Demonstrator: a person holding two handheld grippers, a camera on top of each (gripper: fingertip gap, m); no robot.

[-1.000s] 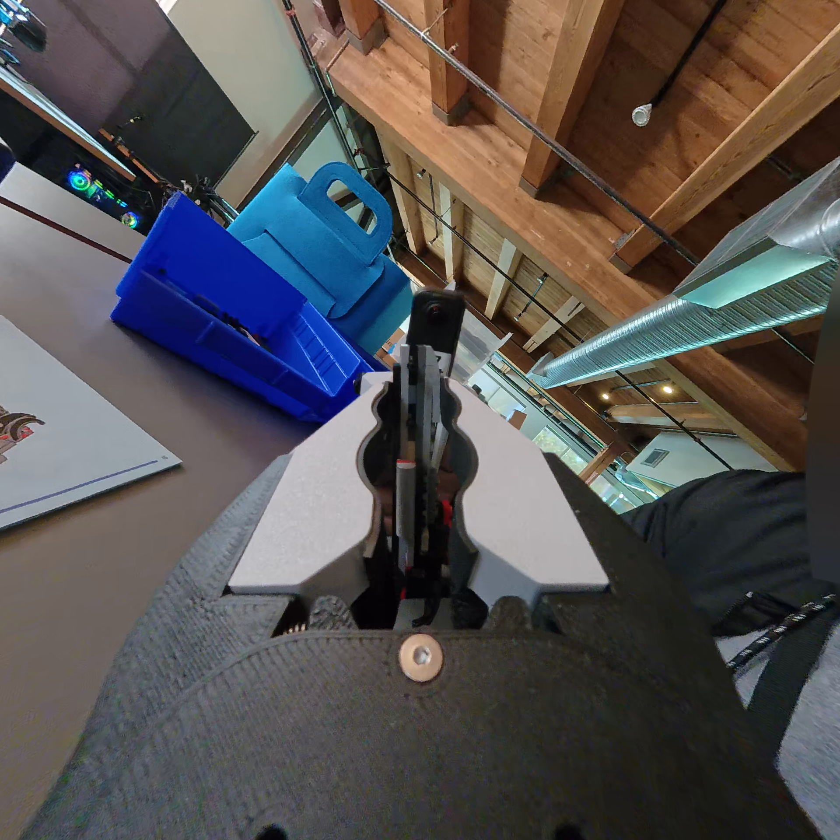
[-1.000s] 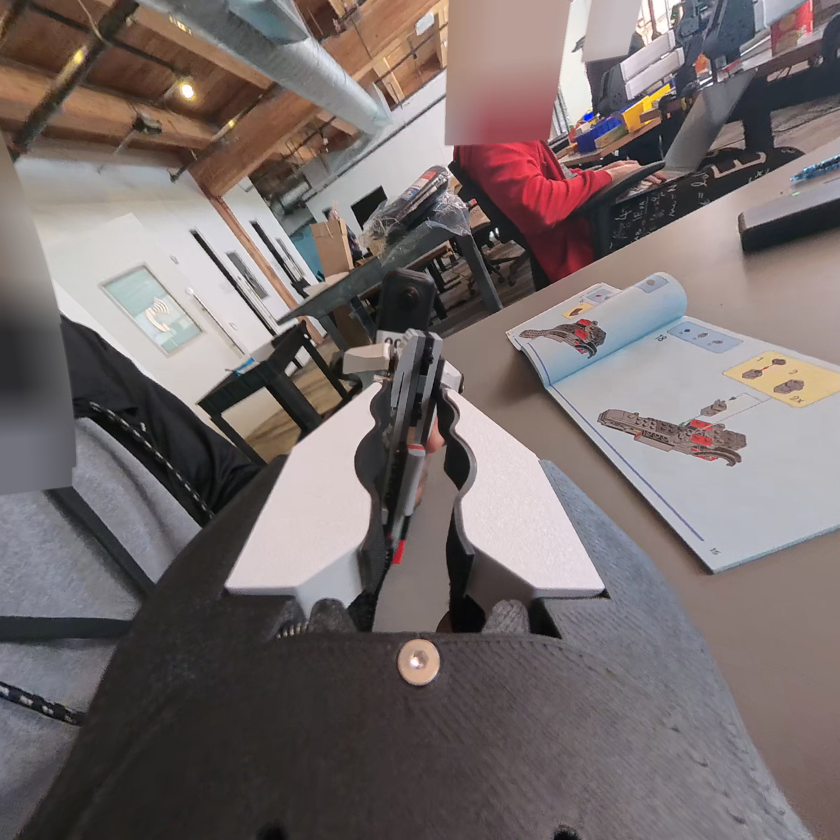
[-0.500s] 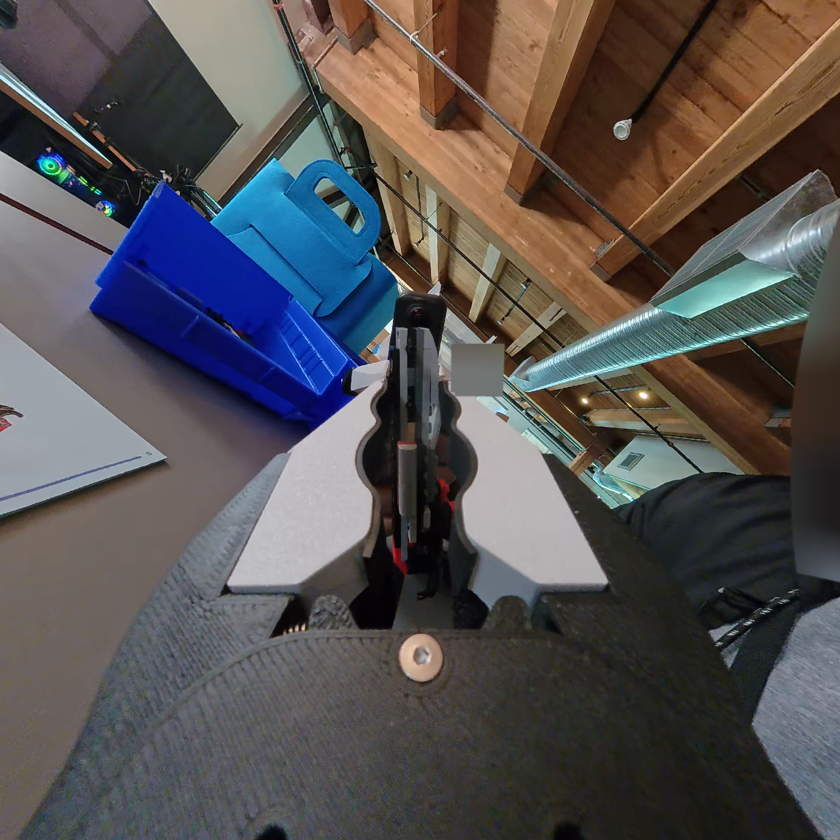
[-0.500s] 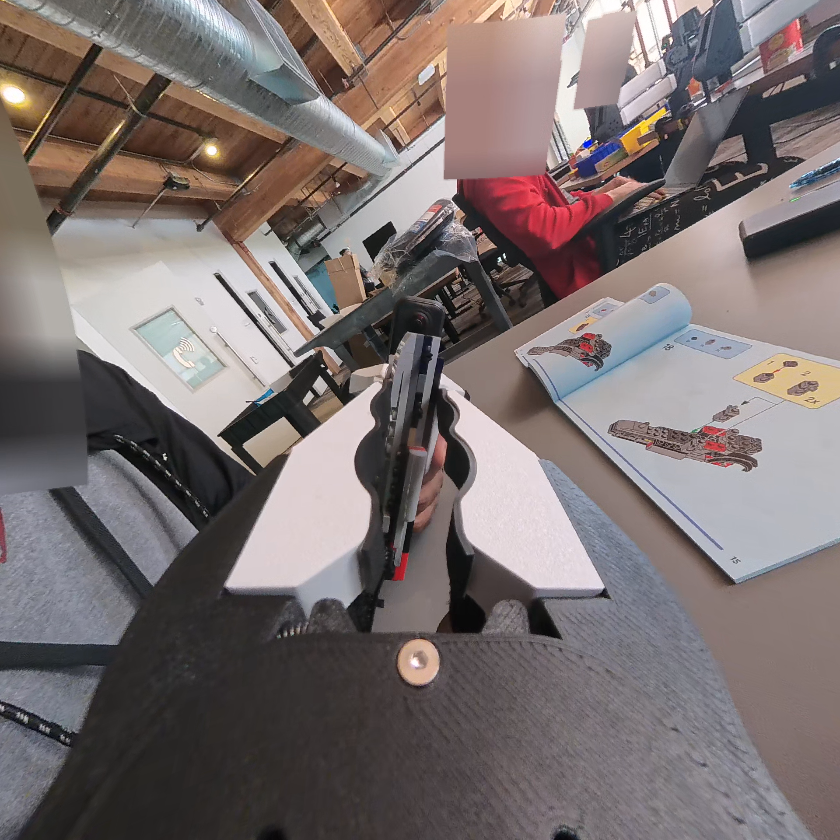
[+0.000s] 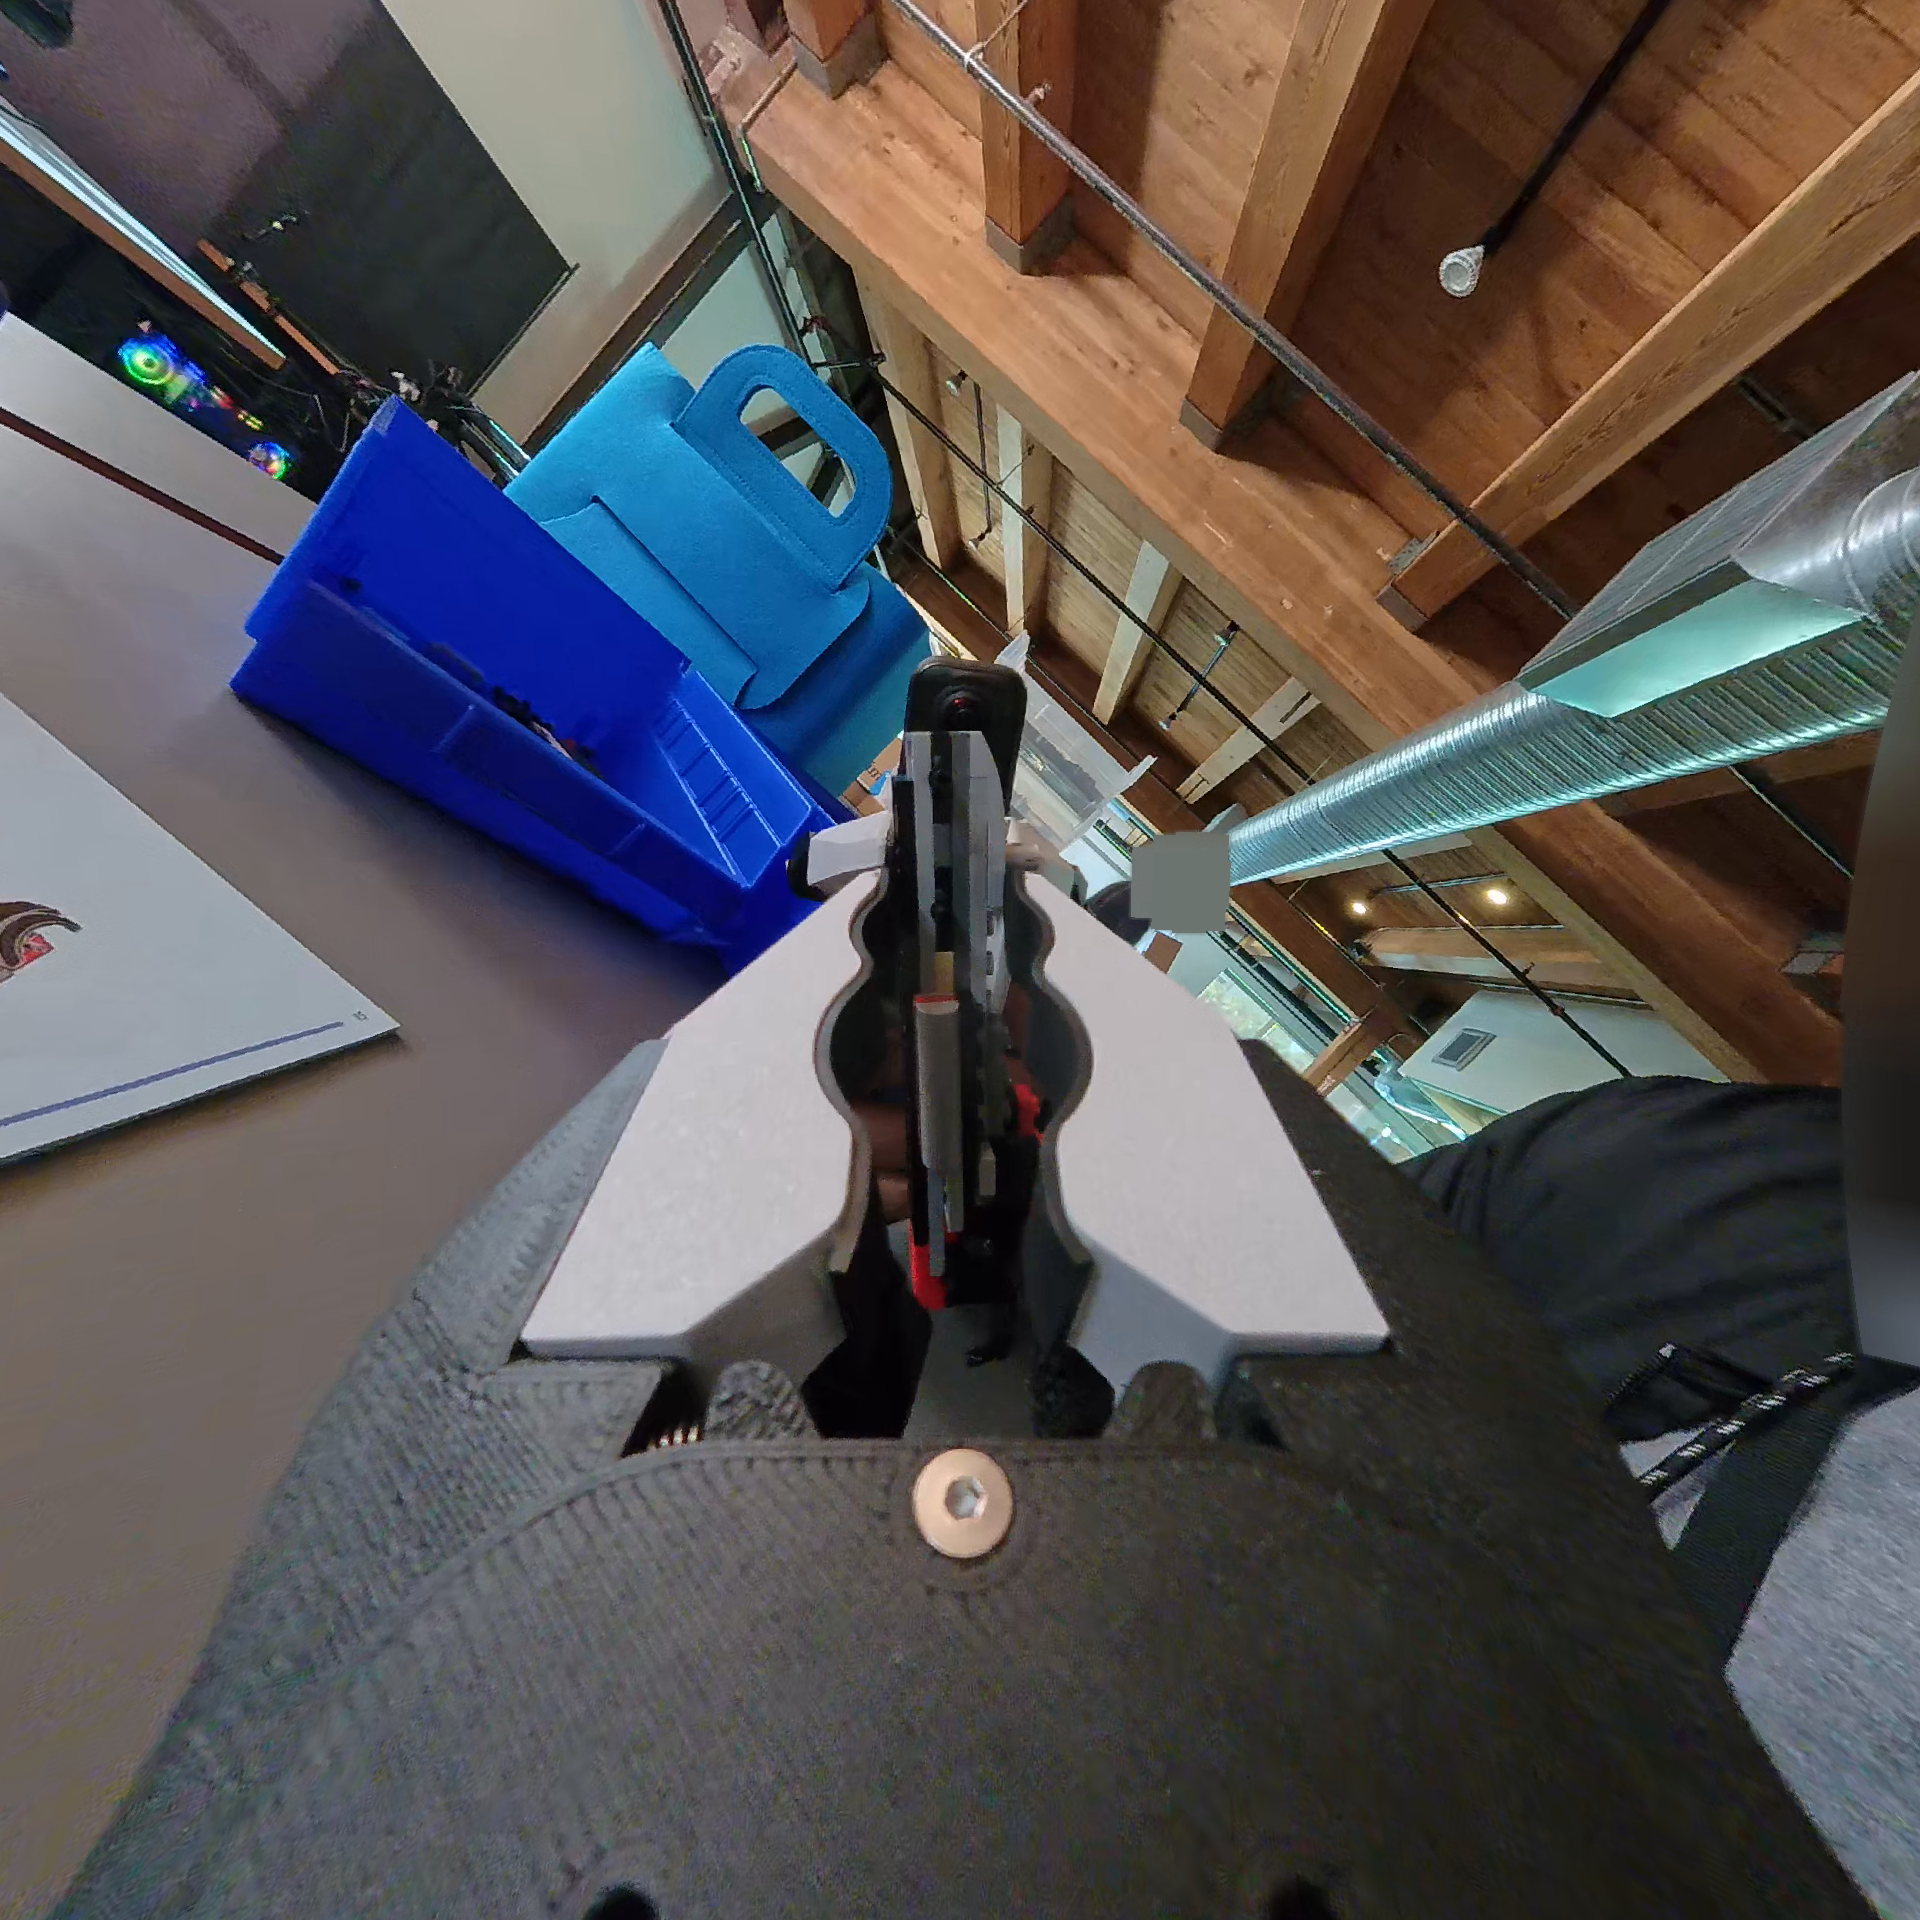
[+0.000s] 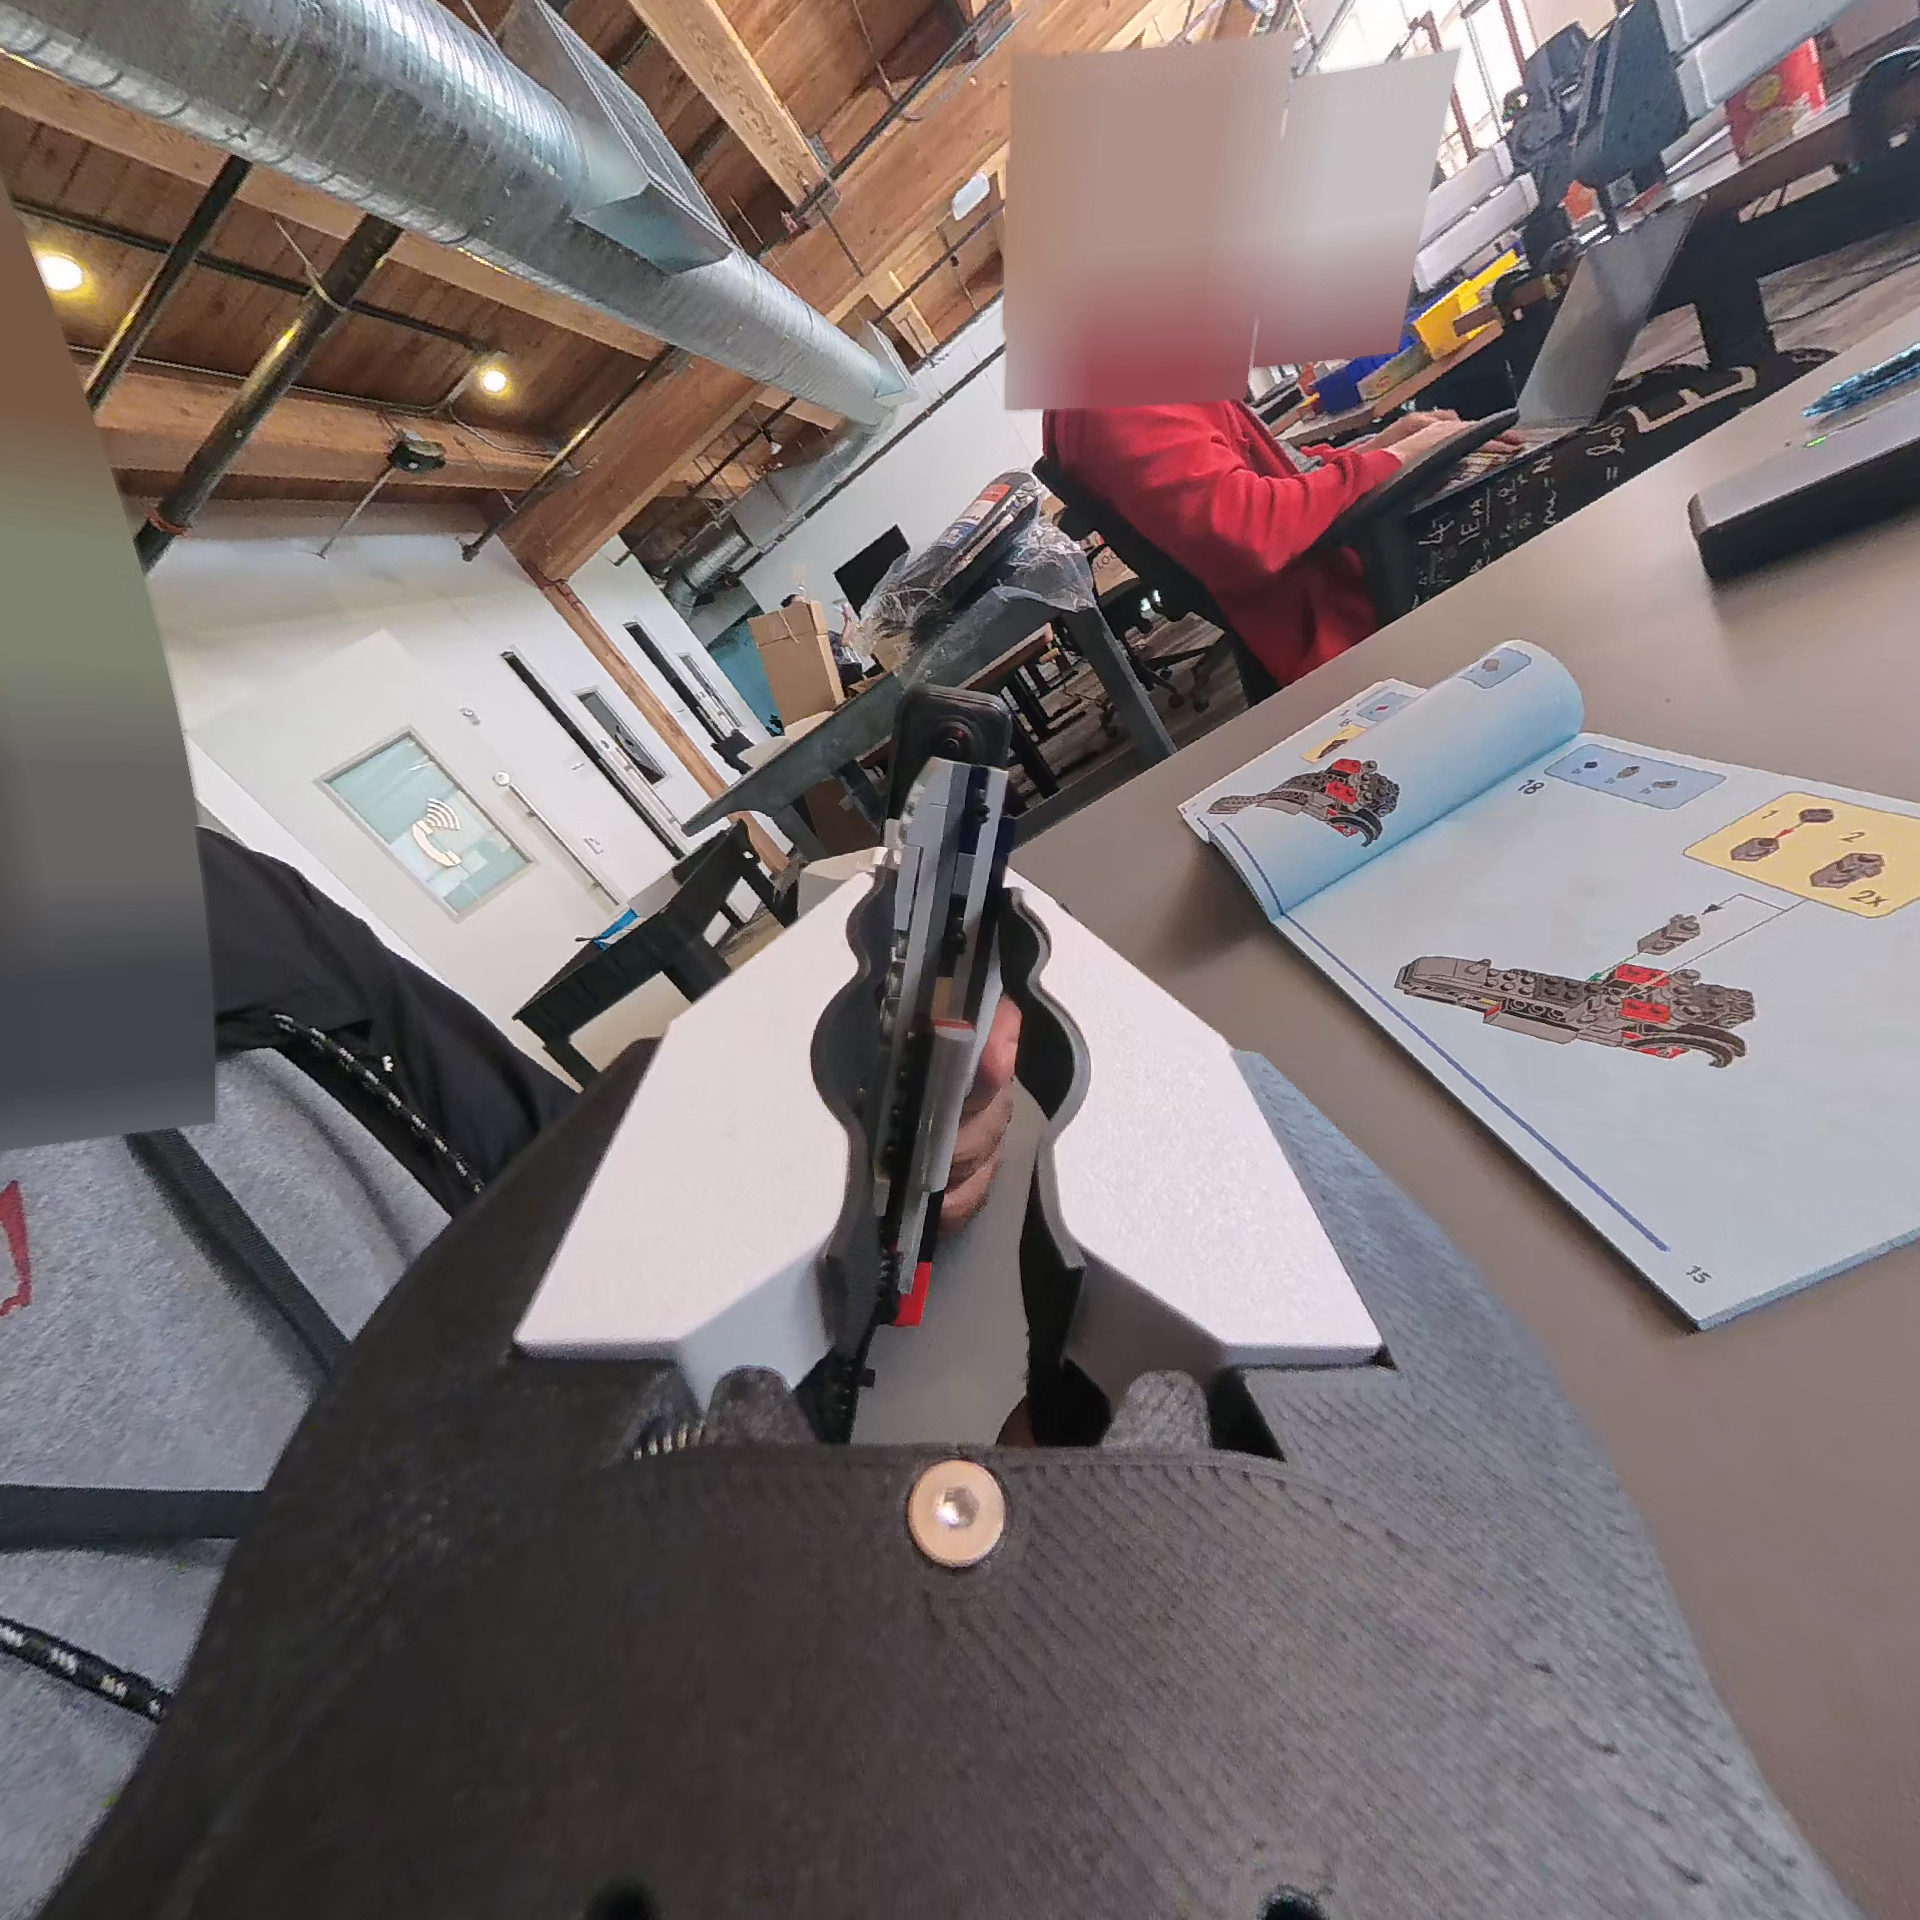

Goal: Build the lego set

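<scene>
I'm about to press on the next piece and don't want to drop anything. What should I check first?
1. Grip of the left tool shut on the lego assembly: ok.
2. Grip of the right tool shut on the same assembly: ok.
3. The booklet lies open on the table, build page showing: ok.
4. The blue bin sits on the table: ok.
5. Next piece present in the bin: cannot tell.
6. Joints fully seated: cannot tell.

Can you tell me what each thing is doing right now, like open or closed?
Left claw: shut on lego model.
Right claw: shut on lego model.
Lego model: part-built, held off the table.
Instruction booklet: open, lying flat.
Blue bin: open-topped, on table.
</scene>
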